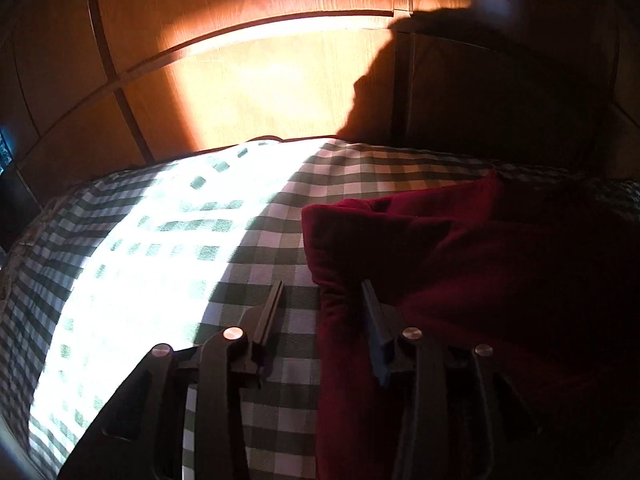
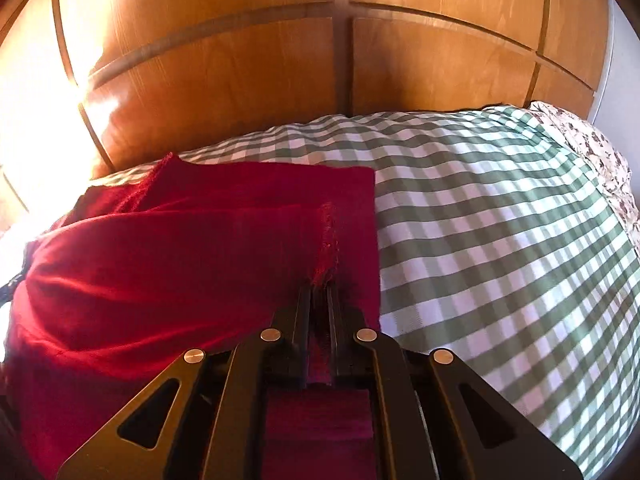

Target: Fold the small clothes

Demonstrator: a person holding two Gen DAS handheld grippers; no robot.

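Observation:
A dark red cloth lies folded on a green-and-white checked bedcover. In the left wrist view my left gripper is open, its jaws wide apart astride the cloth's left edge, with the right finger pressed against the fabric. In the right wrist view my right gripper is shut on the red cloth, pinching a frayed edge that rises from between the jaws. The cloth bulges up to the left of that gripper.
A wooden panelled wall stands close behind the bed. Strong sunlight falls on the bedcover's left part. Bare checked bedcover spreads right of the cloth. A floral fabric lies at the far right edge.

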